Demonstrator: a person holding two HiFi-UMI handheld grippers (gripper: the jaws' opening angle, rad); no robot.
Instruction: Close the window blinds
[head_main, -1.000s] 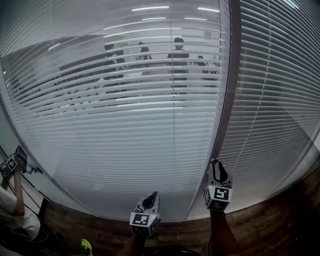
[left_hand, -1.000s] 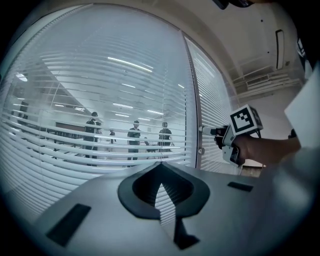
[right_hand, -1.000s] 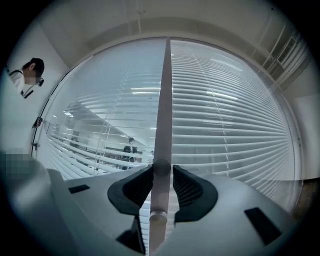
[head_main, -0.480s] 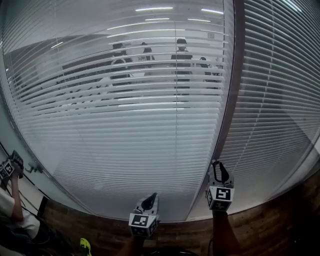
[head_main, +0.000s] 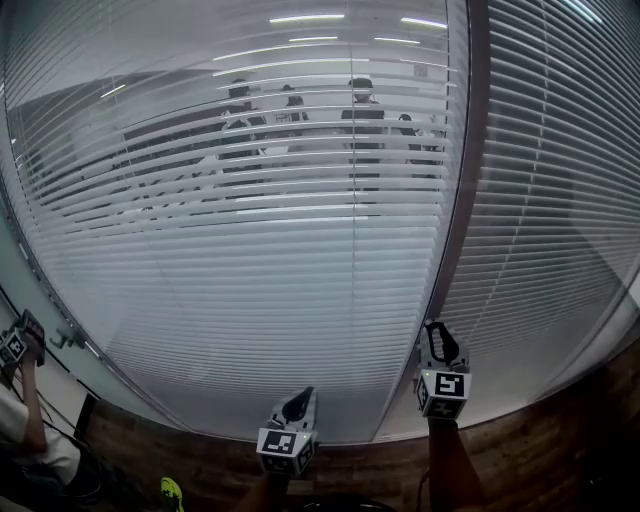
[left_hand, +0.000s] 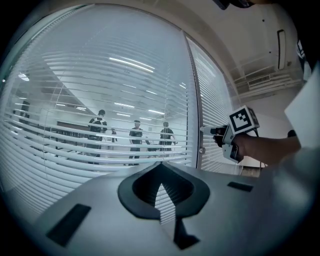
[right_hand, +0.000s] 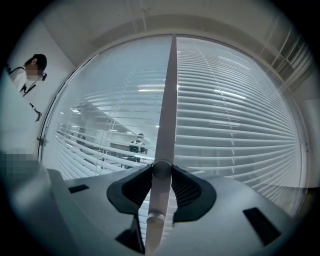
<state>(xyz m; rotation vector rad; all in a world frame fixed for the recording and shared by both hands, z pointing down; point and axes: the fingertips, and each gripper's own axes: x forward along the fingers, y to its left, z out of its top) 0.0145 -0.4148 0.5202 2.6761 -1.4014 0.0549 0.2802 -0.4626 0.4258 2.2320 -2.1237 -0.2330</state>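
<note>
Two white slatted blinds hang over the glass: the left blind (head_main: 250, 290), whose upper slats are tilted apart so people show through, and the right blind (head_main: 560, 200). A dark mullion (head_main: 462, 170) divides them. The blind's thin grey wand (right_hand: 167, 100) runs upright between the jaws of my right gripper (right_hand: 162, 169) (head_main: 431, 326). These jaws have just been opening, but both pads still touch the wand. My left gripper (head_main: 305, 393) (left_hand: 160, 183) points at the left blind's lower slats, shut and empty. In the left gripper view the right gripper (left_hand: 206, 131) sits beside the mullion.
Several people stand behind the glass (head_main: 355, 110). Another person's arm with a marker cube (head_main: 16, 340) is at the far left; that person (right_hand: 27, 70) also shows in the right gripper view. Brown wood (head_main: 560, 440) runs below the window. A yellow shoe (head_main: 172, 491) is at the bottom.
Both grippers stayed where they were. The other person's arm at the far left has sunk a little. The slats look unchanged.
</note>
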